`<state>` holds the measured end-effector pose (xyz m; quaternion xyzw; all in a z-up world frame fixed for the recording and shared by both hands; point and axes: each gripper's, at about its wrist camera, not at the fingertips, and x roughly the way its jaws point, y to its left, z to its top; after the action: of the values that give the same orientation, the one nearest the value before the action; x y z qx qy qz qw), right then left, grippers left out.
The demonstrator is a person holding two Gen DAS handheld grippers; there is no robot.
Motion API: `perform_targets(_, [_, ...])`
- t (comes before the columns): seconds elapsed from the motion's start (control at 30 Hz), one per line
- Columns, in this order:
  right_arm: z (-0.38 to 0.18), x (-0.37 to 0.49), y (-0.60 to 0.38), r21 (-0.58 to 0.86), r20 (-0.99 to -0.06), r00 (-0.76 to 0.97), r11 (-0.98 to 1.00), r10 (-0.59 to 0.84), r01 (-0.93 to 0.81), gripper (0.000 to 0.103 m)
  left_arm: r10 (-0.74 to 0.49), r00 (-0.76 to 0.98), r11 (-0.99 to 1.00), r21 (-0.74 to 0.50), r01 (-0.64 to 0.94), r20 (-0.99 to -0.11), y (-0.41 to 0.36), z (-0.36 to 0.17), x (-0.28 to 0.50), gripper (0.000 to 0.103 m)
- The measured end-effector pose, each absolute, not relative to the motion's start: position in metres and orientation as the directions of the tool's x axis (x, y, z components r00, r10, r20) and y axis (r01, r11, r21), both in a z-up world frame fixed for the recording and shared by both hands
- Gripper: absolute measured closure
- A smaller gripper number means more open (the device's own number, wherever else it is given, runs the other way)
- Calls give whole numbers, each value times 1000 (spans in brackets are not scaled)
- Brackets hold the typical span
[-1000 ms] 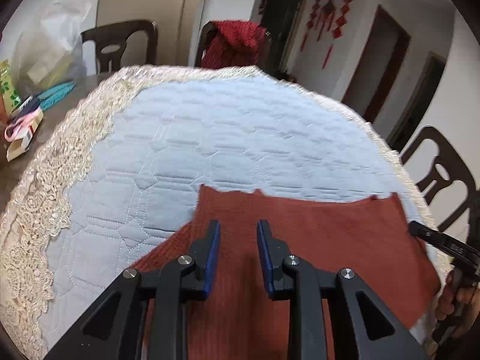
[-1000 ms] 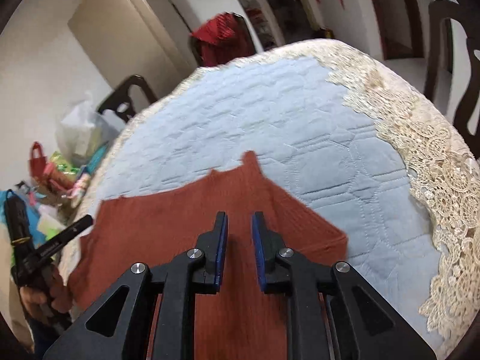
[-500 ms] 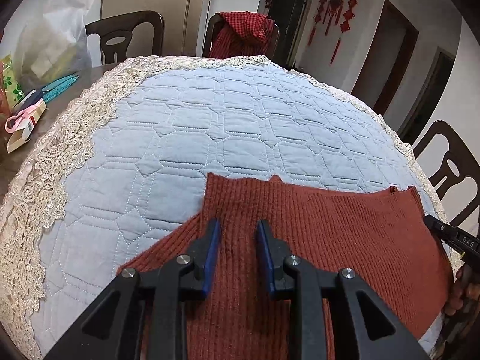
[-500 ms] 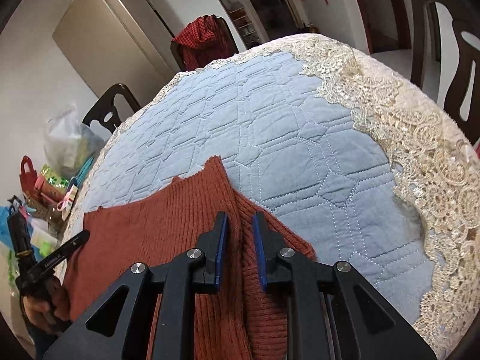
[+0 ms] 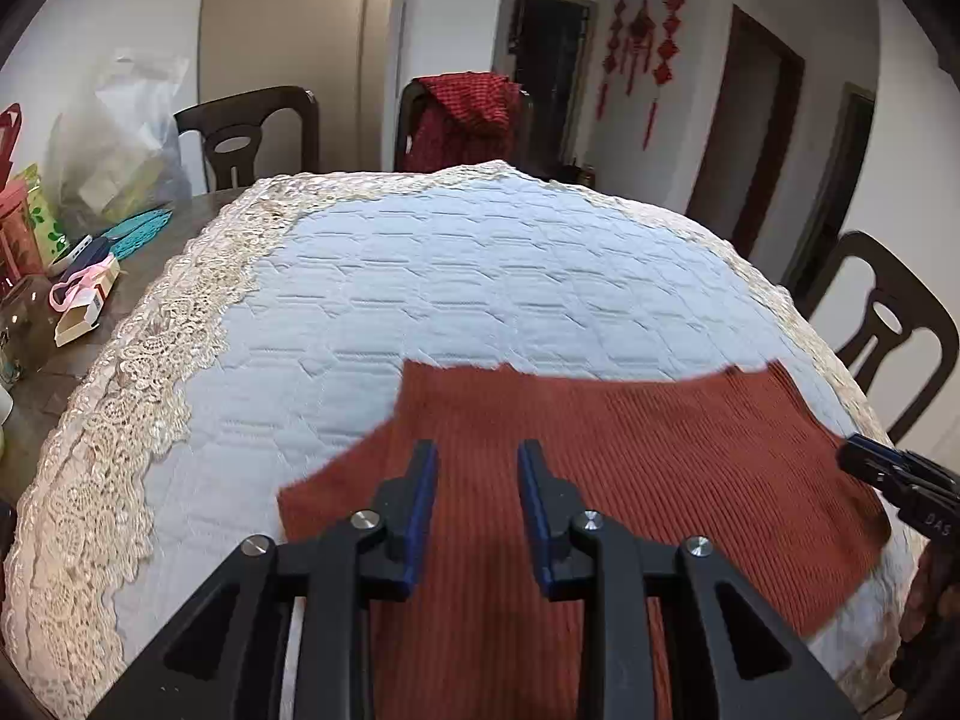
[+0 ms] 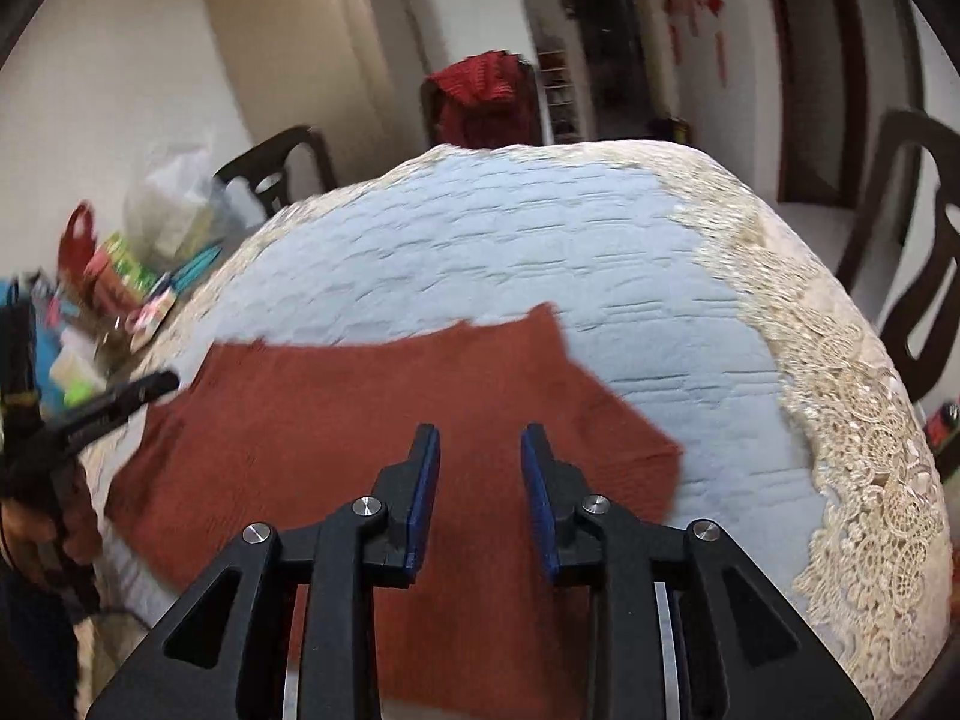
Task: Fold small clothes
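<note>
A rust-red ribbed knit garment (image 5: 630, 450) lies spread flat on the near part of the light blue quilted tablecloth (image 5: 480, 276). My left gripper (image 5: 477, 471) hovers over its left part; the jaws are opening and nothing is between the blue pads. At that view's right edge the right gripper's tip (image 5: 888, 471) shows. In the right wrist view, which is blurred, my right gripper (image 6: 480, 459) hovers over the garment (image 6: 360, 408). Its jaws are opening too, with nothing between them. The left gripper (image 6: 114, 405), in a hand, is at the garment's left corner.
The cloth's lace border (image 5: 150, 372) runs round the table edge (image 6: 870, 420). Boxes, packets and a plastic bag (image 5: 120, 144) crowd the table's left end. Dark chairs (image 5: 252, 138) stand round it, one with a red checked cloth (image 5: 468, 120) on its back.
Both grippers drew back and up from the garment, and both pairs of jaws widened. The ridge in the cloth at the right gripper is gone; the garment now lies flat.
</note>
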<state>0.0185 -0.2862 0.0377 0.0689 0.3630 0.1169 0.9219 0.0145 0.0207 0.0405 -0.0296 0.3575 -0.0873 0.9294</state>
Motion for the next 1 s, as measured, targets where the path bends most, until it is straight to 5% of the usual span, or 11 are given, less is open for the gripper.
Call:
perform_targets(0.2, [14,19,-274,183,-705,663,968,253,-174,74,-194,686,981,-131,143,-701,22,16,11,69])
perform_targets(1.0, [26,-7,-197,165,-655,626,889,422,-427,74,-185,693,983,-126,137,-696,24,22,-23,69])
